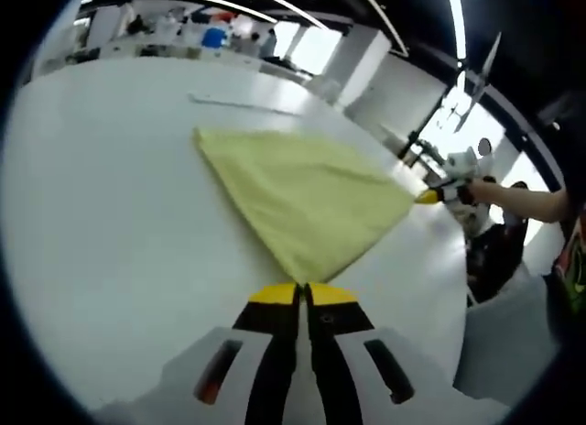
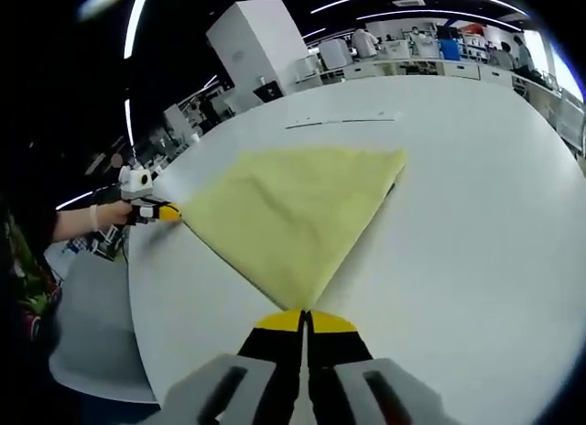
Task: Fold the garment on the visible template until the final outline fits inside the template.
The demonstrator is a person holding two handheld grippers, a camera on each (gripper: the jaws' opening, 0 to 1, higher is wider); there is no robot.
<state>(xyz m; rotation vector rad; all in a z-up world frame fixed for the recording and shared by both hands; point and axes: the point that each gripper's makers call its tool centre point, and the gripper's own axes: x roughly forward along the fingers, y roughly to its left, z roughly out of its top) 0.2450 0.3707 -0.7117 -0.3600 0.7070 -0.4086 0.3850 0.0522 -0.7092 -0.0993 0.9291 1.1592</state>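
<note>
In the left gripper view a yellow garment (image 1: 307, 201) lies spread flat on the white table (image 1: 110, 251). The left tongs (image 1: 303, 295) are closed on its near corner, and the right tongs (image 1: 430, 196), coming in from the right, pinch its far corner. In the right gripper view the same garment (image 2: 293, 210) lies on the table (image 2: 476, 233), with the right tongs (image 2: 305, 321) closed on a corner. No containers or readable writing can be made out.

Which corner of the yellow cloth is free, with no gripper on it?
The far corner of the yellow cloth, by the thin line on the table. The left gripper and right gripper each pinch a near corner.
</note>
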